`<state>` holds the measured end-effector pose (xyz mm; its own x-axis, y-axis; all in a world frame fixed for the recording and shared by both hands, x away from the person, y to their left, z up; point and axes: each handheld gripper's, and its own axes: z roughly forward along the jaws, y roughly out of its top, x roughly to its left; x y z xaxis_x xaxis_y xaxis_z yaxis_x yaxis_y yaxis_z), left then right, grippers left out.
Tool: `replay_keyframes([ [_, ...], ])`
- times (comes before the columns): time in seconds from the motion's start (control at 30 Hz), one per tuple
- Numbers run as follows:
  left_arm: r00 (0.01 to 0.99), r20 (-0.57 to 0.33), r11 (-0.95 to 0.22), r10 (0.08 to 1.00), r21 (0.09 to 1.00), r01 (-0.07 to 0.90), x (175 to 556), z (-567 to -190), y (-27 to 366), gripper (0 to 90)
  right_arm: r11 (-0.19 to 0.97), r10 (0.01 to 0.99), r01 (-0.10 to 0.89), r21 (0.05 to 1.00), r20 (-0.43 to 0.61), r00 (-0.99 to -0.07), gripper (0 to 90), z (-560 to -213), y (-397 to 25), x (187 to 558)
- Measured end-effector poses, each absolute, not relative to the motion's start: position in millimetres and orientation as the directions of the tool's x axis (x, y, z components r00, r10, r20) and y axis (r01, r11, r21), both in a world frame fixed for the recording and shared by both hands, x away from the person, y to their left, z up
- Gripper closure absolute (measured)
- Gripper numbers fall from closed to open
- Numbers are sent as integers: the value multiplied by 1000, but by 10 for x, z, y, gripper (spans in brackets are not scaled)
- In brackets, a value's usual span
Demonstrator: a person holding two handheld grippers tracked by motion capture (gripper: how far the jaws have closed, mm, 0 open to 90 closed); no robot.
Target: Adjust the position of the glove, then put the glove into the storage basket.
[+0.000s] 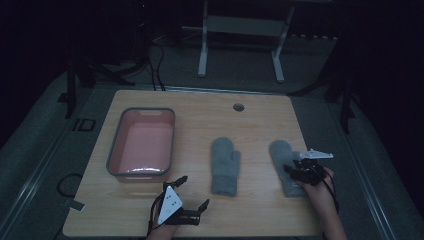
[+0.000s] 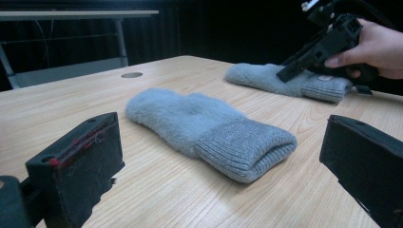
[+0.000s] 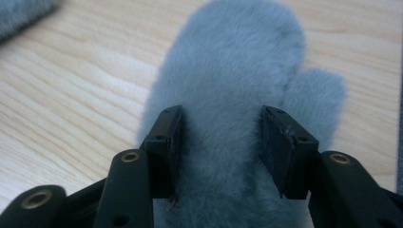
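Note:
Two grey fleece mittens lie flat on the wooden table (image 1: 260, 120). The left mitten (image 1: 225, 166) (image 2: 209, 126) rests mid-table with its knit cuff toward me. My left gripper (image 1: 194, 191) (image 2: 223, 156) is open near the front edge, its jaws wide apart and facing that cuff without touching it. The right mitten (image 1: 281, 152) (image 3: 237, 61) lies near the right side. My right gripper (image 1: 295, 170) (image 3: 221, 142) is pressed down onto it, its open jaws straddling a ridge of fleece, thumb of the mitten to the right.
A pink bin (image 1: 117, 145) with a grey rim stands empty at the left of the table. A round cable hole (image 1: 238, 107) sits near the far edge. Beyond the table stands a white desk frame (image 1: 240, 25) on dark floor.

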<state>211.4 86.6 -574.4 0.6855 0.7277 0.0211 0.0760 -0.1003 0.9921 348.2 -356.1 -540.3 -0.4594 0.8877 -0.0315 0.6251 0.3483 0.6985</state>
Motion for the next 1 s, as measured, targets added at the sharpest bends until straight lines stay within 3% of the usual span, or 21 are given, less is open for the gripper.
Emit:
replay_keyframes([
  [0.1,685,21,-101,728,992,77,2114,-5743,864,7,352,888,618,703,-42,-458,526,-5436,-3545,3475],
  [0.2,685,25,-105,728,992,75,2113,-5743,859,7,335,898,628,703,-37,-437,652,-5442,-3533,3468],
  [0.23,685,25,-105,728,992,75,2113,-5743,859,7,335,898,628,703,-37,-437,652,-5442,-3533,3468],
  [0.3,683,24,-101,730,992,74,2111,-5744,860,7,295,914,622,726,-25,-404,818,-5355,-3512,3417],
  [0.73,676,29,-100,737,993,67,2099,-5746,856,7,163,967,573,803,-15,-254,836,-4834,-3154,3176],
  [1.0,669,29,-100,743,993,69,2098,-5746,856,7,92,971,570,816,54,-233,836,-4690,-2662,3129],
])
